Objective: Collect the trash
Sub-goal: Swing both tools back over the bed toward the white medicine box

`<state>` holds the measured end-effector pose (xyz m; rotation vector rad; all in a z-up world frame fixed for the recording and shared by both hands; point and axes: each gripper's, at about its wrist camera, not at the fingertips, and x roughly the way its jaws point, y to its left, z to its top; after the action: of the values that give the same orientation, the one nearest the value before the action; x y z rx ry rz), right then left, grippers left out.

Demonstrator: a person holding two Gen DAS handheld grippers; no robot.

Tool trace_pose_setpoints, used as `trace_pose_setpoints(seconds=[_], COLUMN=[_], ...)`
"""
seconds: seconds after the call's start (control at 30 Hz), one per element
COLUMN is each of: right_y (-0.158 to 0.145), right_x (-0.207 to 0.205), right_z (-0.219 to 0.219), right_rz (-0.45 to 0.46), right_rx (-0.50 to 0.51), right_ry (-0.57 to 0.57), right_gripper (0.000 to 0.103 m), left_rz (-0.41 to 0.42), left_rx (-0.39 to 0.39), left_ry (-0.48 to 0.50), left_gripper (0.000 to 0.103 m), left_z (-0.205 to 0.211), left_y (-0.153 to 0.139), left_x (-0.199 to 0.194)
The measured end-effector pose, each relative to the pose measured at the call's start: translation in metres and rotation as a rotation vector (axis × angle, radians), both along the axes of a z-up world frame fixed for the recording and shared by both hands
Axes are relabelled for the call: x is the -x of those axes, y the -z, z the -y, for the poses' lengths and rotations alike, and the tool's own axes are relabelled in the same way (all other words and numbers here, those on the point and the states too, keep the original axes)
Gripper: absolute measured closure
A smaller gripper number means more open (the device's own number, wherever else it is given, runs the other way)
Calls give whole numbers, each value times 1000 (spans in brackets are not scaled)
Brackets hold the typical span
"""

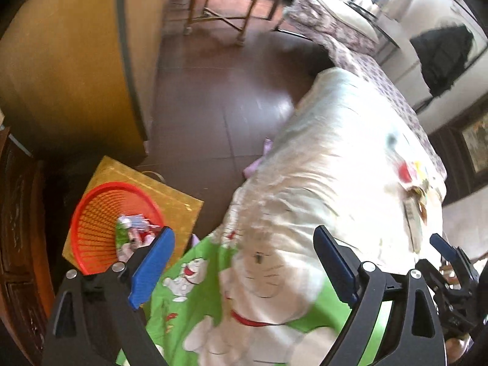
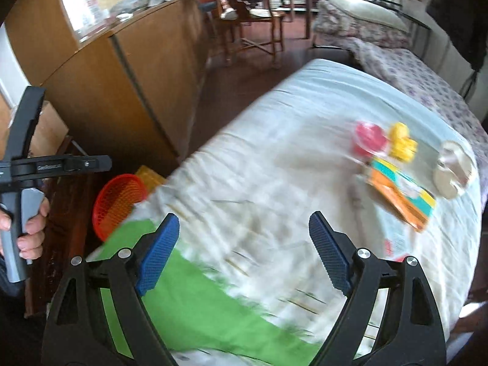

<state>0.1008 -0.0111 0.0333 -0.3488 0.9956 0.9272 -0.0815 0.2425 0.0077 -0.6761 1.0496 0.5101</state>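
A red mesh basket stands on the floor beside the bed and holds several crumpled wrappers. It also shows at the bed's left edge in the right wrist view, as the basket. My left gripper hangs open over the quilt, just right of the basket, with nothing between its jaws. My right gripper is open and empty over the bed. Further right on the quilt lie a pink round piece, a yellow piece, an orange and teal packet and a crumpled white cup.
The basket rests on a yellow box. A white quilt with a green cartoon print covers the bed. A wooden cabinet lines the left, with dark floor between it and the bed. A hand grips the left tool's handle.
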Motion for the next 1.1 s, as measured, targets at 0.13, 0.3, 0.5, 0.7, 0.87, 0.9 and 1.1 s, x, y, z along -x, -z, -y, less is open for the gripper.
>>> trace_pose_setpoints(seconds=[0.13,0.3,0.5,0.7,0.87,0.9,1.1], right_y=[0,-1,3,15,19,20,25], right_x=[-15,-34,-57,-86,-91,-90,-97], right_z=[24,49,78,108,113,115,126], right_rz=[1,43,96,2,82,79,79], right_rx=[-25,-17,-9,-58,8,5,18], right_ry=[57,143,237,354,364,370,405], right_gripper=[13,10,7,7,7,7,7], left_rz=[-6,-5,2,20,26,26,10], left_rx=[-9,-9,-22,-6,13,17,24], left_ry=[69,142,219,256,278,283,320], left_gripper=[13,12,12,12,12,12,12], left_z=[29,59,94,117,139,143,162], left_y=[0,2,4,8,15,17,33], left_x=[-28,-60,-98,-132,-165,-170,-191])
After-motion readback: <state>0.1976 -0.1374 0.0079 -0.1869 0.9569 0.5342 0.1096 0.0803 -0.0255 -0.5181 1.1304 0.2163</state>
